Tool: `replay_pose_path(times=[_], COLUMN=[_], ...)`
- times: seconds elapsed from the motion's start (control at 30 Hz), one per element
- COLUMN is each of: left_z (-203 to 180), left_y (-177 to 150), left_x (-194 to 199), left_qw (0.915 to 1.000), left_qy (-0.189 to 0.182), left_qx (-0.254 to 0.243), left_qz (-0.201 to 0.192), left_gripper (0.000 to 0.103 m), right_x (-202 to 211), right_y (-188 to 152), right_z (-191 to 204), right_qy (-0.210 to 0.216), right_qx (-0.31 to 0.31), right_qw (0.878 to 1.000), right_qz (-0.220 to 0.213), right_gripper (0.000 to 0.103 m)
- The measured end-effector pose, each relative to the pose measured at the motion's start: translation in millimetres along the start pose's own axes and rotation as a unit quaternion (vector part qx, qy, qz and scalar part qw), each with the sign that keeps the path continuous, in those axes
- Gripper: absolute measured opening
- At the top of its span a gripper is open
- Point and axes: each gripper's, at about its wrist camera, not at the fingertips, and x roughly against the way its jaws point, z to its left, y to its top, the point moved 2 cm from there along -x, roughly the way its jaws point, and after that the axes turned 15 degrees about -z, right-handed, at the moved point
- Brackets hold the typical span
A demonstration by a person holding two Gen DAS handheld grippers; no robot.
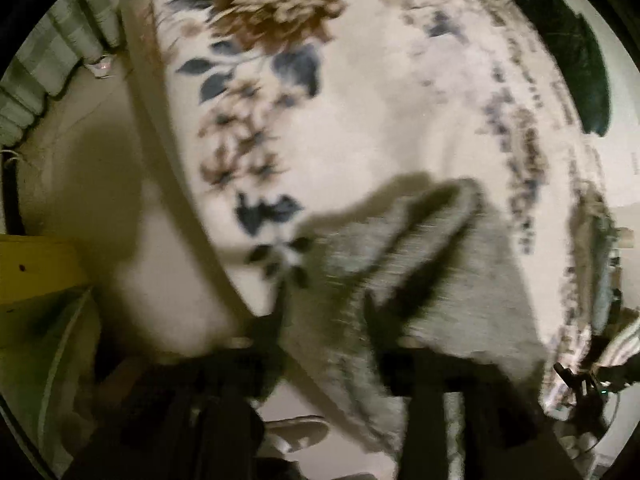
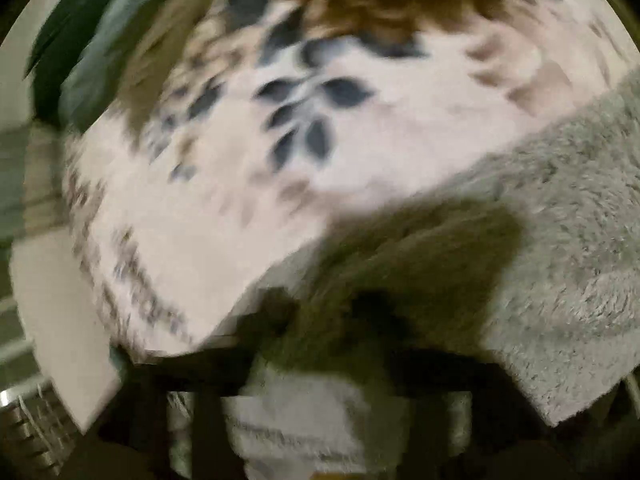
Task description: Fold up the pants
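The grey fleece pants [image 1: 404, 264] lie on the near edge of a bed with a white floral blanket [image 1: 380, 120]. My left gripper [image 1: 324, 312] has its black fingers on either side of a raised fold of the pants and looks shut on it. In the right wrist view the pants [image 2: 560, 220] fill the right and lower part. My right gripper [image 2: 324, 312] has pants cloth bunched between its dark fingers. Both views are blurred by motion.
The floral blanket [image 2: 280, 160] covers the bed. A dark green pillow [image 1: 560, 40] lies at the far right of the bed. A curtain [image 1: 48, 60] hangs at the left, and a yellow object [image 1: 36, 264] stands by the floor. A slipper [image 1: 296, 432] lies below.
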Motion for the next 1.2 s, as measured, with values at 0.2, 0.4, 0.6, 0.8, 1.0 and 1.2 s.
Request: replay_pose_path(times=[0.2, 0.4, 0.6, 0.8, 1.0, 1.2], left_z=[-58, -75, -57, -49, -95, -141], left_y=[-15, -12, 0, -5, -14, -41], left_x=[-39, -31, -19, -42, 8, 38], left_qw=[0.9981, 0.9961, 0.9970, 0.9957, 0.9887, 0.9624], left_qy=[0.008, 0.009, 0.024, 0.051, 0.034, 0.102], left_qx=[-0.055, -0.087, -0.071, -0.077, -0.139, -0.238], left_qz=[0.026, -0.013, -0.018, 0.007, -0.046, -0.083], left_gripper=[0.076, 0.017, 0.017, 0.021, 0.069, 0.089], right_x=[29, 45, 67, 76, 116, 197], right_y=[-39, -69, -86, -91, -66, -4], right_z=[-20, -76, -144, -195, -228, -299], right_qy=[-0.002, -0.039, -0.074, -0.078, -0.046, -0.062], right_qx=[0.042, 0.007, -0.015, -0.058, -0.068, -0.088], right_qw=[0.999, 0.998, 0.996, 0.994, 0.997, 0.989], right_qz=[0.020, 0.042, 0.055, 0.052, -0.004, -0.100], right_gripper=[0.080, 0.080, 0.080, 0.080, 0.080, 0.080])
